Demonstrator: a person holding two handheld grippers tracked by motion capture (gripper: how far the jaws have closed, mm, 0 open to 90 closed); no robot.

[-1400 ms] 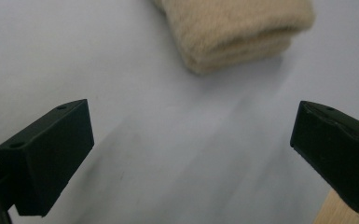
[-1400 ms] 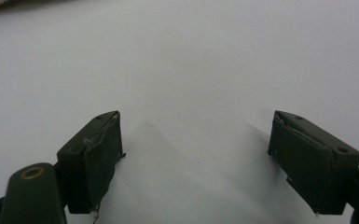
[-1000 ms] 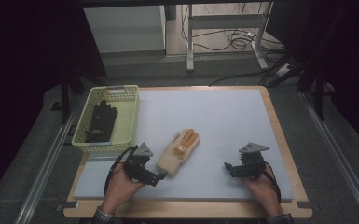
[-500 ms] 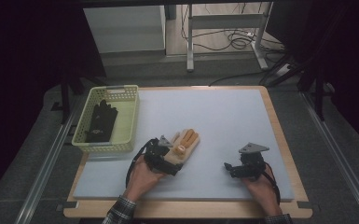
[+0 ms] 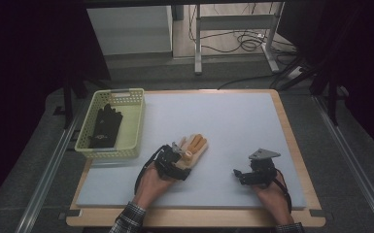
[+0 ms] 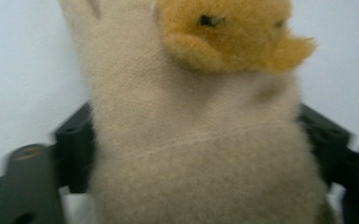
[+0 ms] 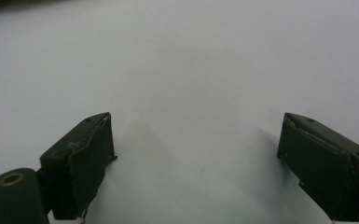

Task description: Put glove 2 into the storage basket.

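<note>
A beige knitted glove [image 5: 195, 144] with orange fingertips lies flat on the light mat [image 5: 233, 116], left of centre. My left gripper [image 5: 177, 161] sits over its cuff end. In the left gripper view the glove [image 6: 200, 140] fills the space between the two black jaws, which have just been closing and now touch its sides; an orange fuzzy patch [image 6: 228, 32] shows at the top. My right gripper [image 5: 238, 175] rests low on the mat to the right, apart from the glove. Its jaws stand wide over bare mat [image 7: 196, 154], with nothing between them.
A pale yellow-green plastic basket [image 5: 137, 121] stands at the mat's left edge and holds a black glove [image 5: 106, 127]. The mat lies on a wooden board [image 5: 296, 155]. Beyond the table are dark floor, cables and desk legs.
My left hand has slid right and forward from the mat's front left onto the glove's cuff, and its jaws have narrowed around it. The right gripper has stayed put.
</note>
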